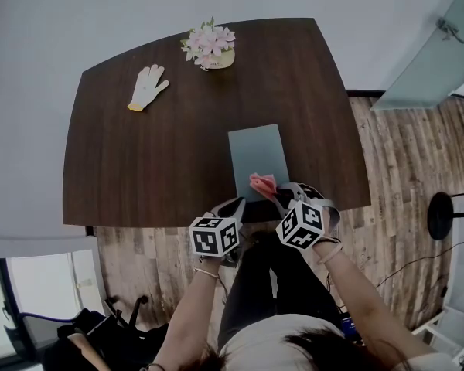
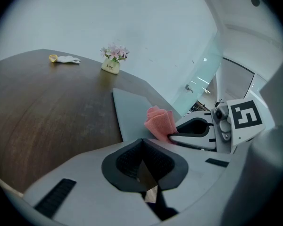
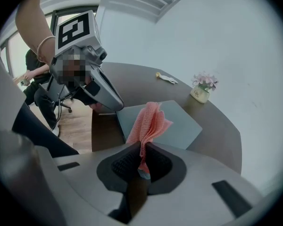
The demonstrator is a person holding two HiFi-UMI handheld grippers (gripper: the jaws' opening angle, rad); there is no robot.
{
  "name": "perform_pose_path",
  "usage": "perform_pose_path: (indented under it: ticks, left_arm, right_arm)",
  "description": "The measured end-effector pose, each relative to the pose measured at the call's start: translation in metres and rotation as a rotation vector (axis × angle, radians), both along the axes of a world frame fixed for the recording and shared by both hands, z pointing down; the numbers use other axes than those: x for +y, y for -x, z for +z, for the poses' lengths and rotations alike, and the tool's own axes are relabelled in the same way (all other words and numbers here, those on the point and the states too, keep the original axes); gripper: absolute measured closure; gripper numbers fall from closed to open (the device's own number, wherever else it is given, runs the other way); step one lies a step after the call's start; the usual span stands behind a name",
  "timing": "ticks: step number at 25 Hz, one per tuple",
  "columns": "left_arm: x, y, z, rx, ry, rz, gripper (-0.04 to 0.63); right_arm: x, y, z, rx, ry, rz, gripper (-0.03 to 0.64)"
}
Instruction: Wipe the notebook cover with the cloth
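The right gripper pinches the soft-looking pink cloth by its lower fold, with the notebook at twelve o'clock. The left gripper is closed and empty.

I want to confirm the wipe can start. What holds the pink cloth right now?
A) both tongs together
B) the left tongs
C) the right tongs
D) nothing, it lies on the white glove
C: in the right gripper view the right tongs are shut on the pink cloth, which sticks up from between them, while the left tongs are shut with nothing between them.
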State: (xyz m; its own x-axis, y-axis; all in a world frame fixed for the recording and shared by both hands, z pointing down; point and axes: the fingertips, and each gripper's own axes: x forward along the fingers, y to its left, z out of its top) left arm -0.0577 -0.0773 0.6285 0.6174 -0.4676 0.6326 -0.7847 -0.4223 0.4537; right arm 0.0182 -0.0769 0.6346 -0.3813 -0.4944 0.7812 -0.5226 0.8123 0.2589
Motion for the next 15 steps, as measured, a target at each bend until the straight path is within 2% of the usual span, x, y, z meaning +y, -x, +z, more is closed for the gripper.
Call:
perform_pose_path:
  ticks: [15]
  left_arm:
    - [0.007,-0.003,-0.002,-0.007,0.001,-0.020,0.577]
  right_arm:
    - [0.005,-0.032,-0.002,0.001,0.010,0.074,0.584]
